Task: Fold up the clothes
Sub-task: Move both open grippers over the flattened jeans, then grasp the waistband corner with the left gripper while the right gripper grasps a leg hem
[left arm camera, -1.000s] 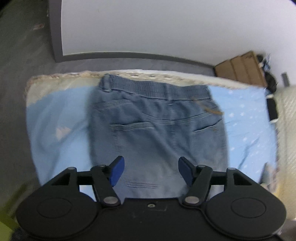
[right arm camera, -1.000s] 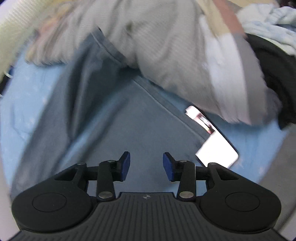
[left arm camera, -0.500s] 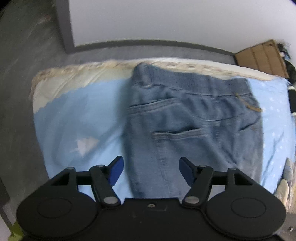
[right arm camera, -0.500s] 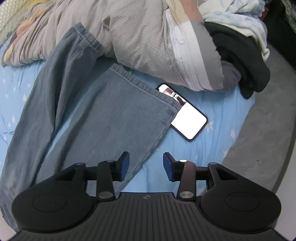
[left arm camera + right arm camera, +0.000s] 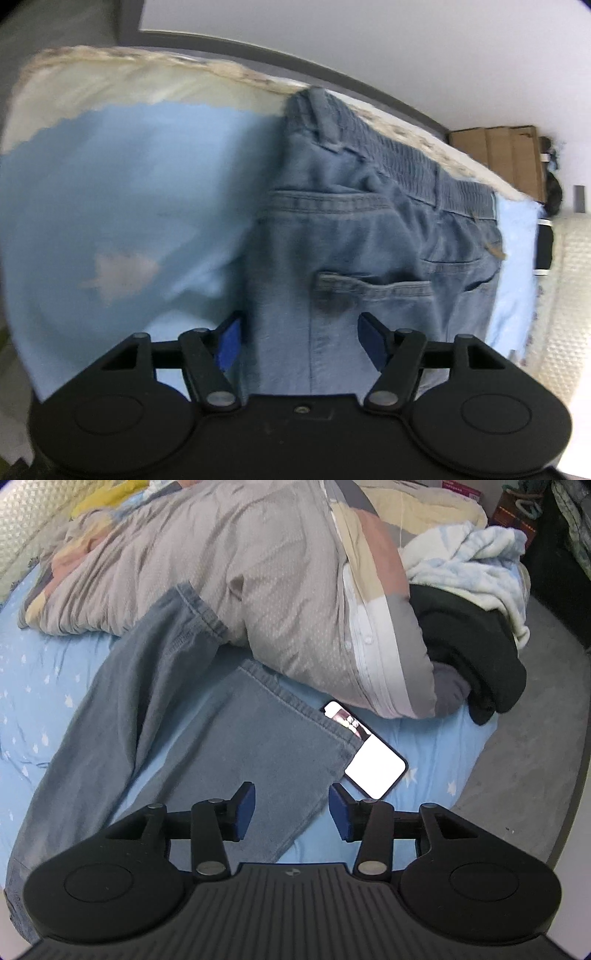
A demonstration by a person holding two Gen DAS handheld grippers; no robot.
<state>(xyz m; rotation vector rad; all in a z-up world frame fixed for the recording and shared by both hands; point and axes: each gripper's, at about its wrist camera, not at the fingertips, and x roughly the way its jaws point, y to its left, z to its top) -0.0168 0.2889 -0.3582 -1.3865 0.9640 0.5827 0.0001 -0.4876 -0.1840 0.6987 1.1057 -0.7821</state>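
Blue jeans lie flat on a light blue bed sheet. The left wrist view shows their seat and elastic waistband, back pockets up. My left gripper is open and empty, low over the jeans' left side edge. The right wrist view shows the two legs spread apart, hems toward a quilt. My right gripper is open and empty above the outer edge of the nearer leg, close to its hem.
A phone with a lit screen lies partly under the nearer hem. A grey patterned quilt, a black garment and a pale towel pile up behind. The mattress edge, wall and cardboard lie beyond the waistband.
The left gripper has moved closer and lower toward the jeans' left side. The right gripper has drawn back slightly from the legs; both stayed open.
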